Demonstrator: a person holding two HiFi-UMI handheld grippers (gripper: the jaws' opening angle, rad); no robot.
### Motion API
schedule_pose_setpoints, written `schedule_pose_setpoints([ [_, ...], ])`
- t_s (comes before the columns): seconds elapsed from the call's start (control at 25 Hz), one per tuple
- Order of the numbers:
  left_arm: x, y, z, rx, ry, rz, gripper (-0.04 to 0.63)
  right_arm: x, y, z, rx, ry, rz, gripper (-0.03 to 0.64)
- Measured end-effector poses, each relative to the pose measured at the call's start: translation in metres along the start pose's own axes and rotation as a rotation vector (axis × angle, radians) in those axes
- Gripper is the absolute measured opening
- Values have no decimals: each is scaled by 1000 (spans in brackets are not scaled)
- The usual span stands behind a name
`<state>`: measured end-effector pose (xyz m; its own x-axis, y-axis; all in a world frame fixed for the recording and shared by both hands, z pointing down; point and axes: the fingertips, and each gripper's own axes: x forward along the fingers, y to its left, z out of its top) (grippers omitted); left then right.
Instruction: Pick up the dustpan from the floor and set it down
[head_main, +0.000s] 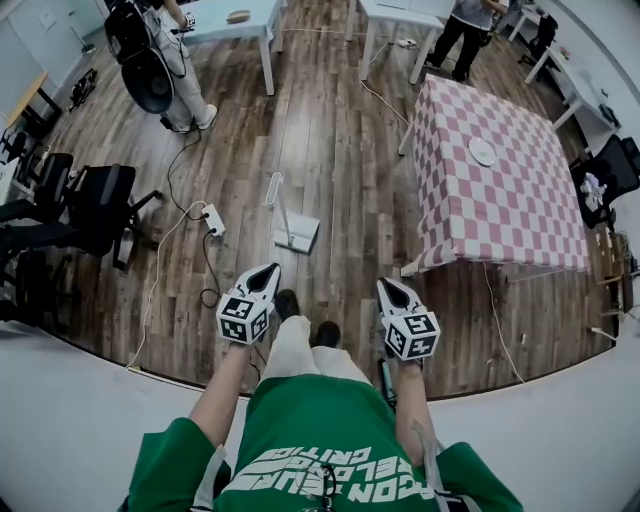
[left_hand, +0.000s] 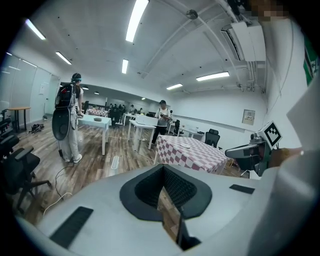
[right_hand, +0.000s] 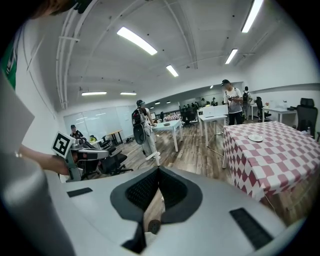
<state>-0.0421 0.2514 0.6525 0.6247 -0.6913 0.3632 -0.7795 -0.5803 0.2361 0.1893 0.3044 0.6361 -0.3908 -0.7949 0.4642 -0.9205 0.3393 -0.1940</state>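
Wood-plank floor (head_main: 330, 130) in a big open office, seen from above. Far left is a bunch of black chairs (head_main: 95, 205), and up in the top-left corner a person (head_main: 165, 50) with a black backpack stands next to a white table. A bit further right, a white power strip (head_main: 213, 220) lies on the floor with its cord trailing off.

The left claw (head_main: 268, 270) is held out in front of the wearer, low in the head view. Its own view shows it clenched with nothing in it, the tips pressed together.

The dustpan (head_main: 290, 222) is just right of the power strip. It sits flat on the floor ahead of both claws and apart from them, long white handle pointing away from the wearer. Nothing is touching it.

The right claw (head_main: 388, 284) is level with the left one, and the wearer's dark shoes are between the two. It's also clenched and empty, tips meeting.

Off to the right is a counter (head_main: 500, 200) with a pink-and-white checkered cloth and a small white plate (head_main: 482, 151) on it. Another person (head_main: 465, 30) in dark clothes stands beyond it at the top.
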Motion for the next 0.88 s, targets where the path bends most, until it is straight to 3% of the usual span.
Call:
schedule_pose_setpoints([
  [0.88,39,113,32,-74,-8,31,5,110,15,63,-51,49,28,8],
])
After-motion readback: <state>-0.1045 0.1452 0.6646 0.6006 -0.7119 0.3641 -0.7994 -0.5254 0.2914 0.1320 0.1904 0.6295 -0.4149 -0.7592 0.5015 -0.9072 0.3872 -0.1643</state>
